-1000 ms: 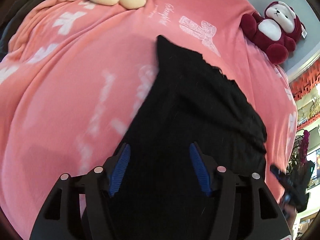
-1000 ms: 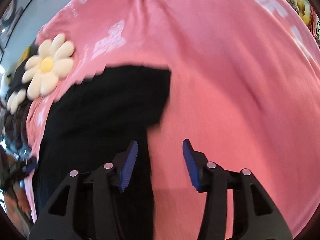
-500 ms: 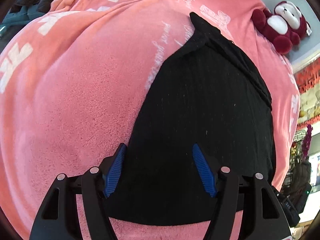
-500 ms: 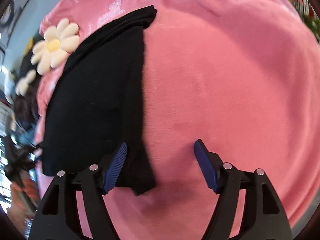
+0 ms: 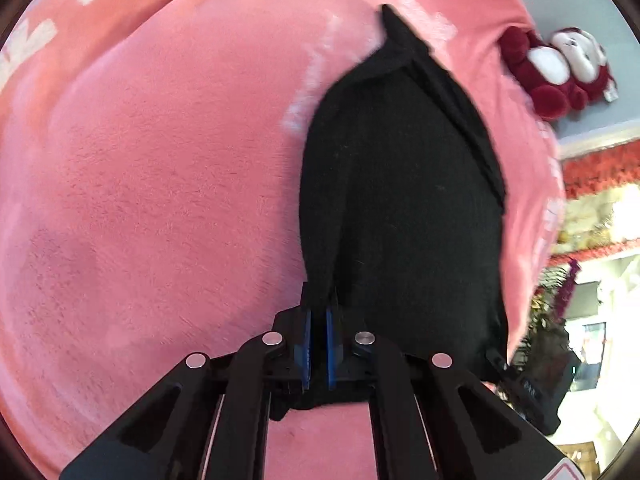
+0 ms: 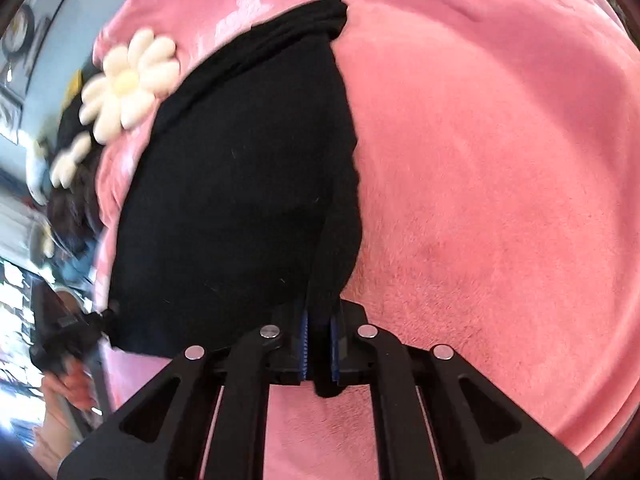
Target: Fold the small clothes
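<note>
A black knit garment (image 5: 400,208) lies on a pink blanket (image 5: 152,184). My left gripper (image 5: 319,320) is shut on the garment's near left corner, with cloth pinched between the blue pads. In the right wrist view the same black garment (image 6: 240,184) lies on the blanket (image 6: 500,160). My right gripper (image 6: 320,324) is shut on its near right corner. The far end of the garment is bunched into folds in both views.
A red and white plush bear (image 5: 560,72) sits past the blanket's far right edge. A cream flower cushion (image 6: 128,80) lies at the blanket's far left. The other gripper shows at the view's edge (image 6: 64,332). Room clutter lies beyond the blanket.
Both grippers were open over the garment's near edge; now both have shut on its near corners, and the cloth is drawn up between the pads.
</note>
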{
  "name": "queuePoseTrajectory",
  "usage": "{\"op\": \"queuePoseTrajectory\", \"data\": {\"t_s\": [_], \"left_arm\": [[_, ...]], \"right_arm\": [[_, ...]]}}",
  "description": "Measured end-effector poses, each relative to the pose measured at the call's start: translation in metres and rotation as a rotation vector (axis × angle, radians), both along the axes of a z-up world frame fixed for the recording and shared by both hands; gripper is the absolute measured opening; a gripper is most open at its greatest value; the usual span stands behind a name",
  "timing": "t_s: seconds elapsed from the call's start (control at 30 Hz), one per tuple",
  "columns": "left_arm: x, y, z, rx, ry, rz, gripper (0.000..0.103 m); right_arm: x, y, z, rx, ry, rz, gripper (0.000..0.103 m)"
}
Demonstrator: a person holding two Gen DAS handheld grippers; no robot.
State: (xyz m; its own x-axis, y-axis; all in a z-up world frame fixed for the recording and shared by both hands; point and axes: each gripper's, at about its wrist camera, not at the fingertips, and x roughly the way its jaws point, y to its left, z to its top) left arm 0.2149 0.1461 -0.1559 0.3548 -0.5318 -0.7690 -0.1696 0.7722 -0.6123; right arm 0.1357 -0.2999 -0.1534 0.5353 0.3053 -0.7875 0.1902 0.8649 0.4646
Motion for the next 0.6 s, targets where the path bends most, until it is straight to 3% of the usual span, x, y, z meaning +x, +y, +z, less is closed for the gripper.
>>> {"op": "queuePoseTrajectory", "data": {"t_s": [0.17,0.27,0.37,0.43,0.5,0.53,0.6], "left_arm": [[-0.031,0.0,0.054,-0.034,-0.08,-0.081,0.002],[-0.064,0.0,0.064,-0.027,-0.048,-0.132,0.002],[-0.101,-0.006,0.05,-0.026,0.032,-0.169,0.003],[-0.116,-0.017,0.033,0.04,0.082,-0.192,0.004],[-0.12,-0.028,0.022,0.166,0.105,-0.193,0.004],[-0.116,-0.03,0.024,0.19,0.104,-0.187,0.004],[-0.1,-0.037,0.042,0.239,0.053,-0.173,0.004]], "right_arm": [[-0.026,-0.008,0.04,-0.053,-0.014,0.109,0.006],[-0.057,-0.023,0.04,-0.113,0.036,0.143,0.006],[-0.086,-0.034,0.017,-0.13,0.102,0.152,0.006],[-0.096,-0.035,-0.008,-0.116,0.167,0.177,0.008],[-0.097,-0.035,-0.028,-0.228,0.23,0.152,0.008],[-0.091,-0.038,-0.025,-0.229,0.22,0.131,0.008],[-0.072,-0.046,0.003,-0.203,0.113,0.087,0.011]]}}
